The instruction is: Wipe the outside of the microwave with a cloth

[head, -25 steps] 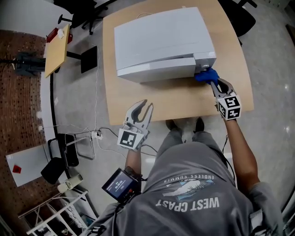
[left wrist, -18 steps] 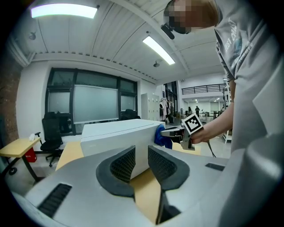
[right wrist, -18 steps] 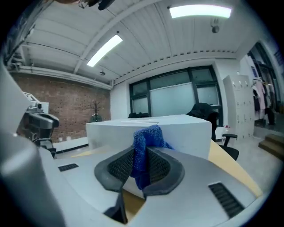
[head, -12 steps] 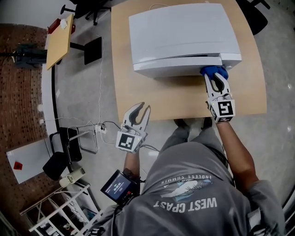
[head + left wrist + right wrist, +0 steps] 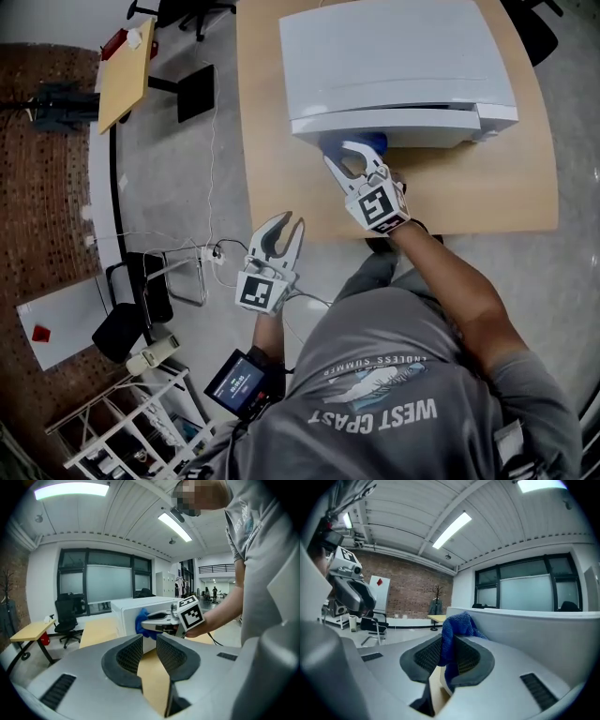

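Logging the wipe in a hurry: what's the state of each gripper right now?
Left gripper: closed, nothing between its jaws.
Right gripper: closed on the blue cloth, held at the microwave's front.

the microwave [image 5: 398,56] fills most of the table [image 5: 487,192], leaving bare strips in front and at the left.
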Demonstrator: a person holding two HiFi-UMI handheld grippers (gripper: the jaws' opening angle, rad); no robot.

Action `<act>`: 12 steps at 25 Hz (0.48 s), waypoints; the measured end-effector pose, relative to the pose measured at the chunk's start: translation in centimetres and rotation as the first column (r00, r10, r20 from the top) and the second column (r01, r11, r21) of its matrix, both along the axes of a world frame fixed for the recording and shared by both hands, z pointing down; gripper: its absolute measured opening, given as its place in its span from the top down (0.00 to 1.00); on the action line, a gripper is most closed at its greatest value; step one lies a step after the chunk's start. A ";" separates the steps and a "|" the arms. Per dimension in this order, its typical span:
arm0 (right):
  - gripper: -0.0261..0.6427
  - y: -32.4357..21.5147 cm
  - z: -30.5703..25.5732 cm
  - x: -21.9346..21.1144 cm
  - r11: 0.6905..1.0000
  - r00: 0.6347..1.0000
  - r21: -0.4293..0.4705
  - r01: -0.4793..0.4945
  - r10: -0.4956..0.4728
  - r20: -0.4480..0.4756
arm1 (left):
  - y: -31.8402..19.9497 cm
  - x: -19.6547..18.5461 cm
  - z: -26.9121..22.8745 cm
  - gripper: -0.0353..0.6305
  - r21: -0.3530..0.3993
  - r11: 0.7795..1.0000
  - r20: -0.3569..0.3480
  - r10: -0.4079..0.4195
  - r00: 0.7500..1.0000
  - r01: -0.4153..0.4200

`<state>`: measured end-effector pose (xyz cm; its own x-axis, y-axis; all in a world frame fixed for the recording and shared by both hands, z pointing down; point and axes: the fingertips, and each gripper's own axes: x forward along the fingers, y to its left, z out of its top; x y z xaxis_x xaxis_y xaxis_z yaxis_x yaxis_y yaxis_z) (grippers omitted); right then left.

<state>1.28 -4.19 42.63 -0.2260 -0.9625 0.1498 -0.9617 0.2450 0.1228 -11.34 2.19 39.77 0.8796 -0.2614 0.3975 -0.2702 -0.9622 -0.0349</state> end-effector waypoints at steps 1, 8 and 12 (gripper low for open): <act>0.85 -1.0 0.4 -1.4 0.999 0.999 -0.015 0.031 -0.031 -0.020 | -0.1 -0.2 -0.1 0.82 -0.003 1.000 0.001 -0.006 1.000 0.006; 0.85 -2.0 8.3 -4.0 0.951 0.987 -0.280 0.136 -0.154 -0.046 | 0.5 -0.2 0.1 0.82 -0.011 1.000 -0.006 0.006 1.000 -0.006; 0.85 1.3 10.2 1.3 0.947 0.991 -0.312 0.069 -0.100 -0.086 | 0.8 0.4 0.1 0.82 -0.008 1.000 -0.010 0.024 1.000 -0.024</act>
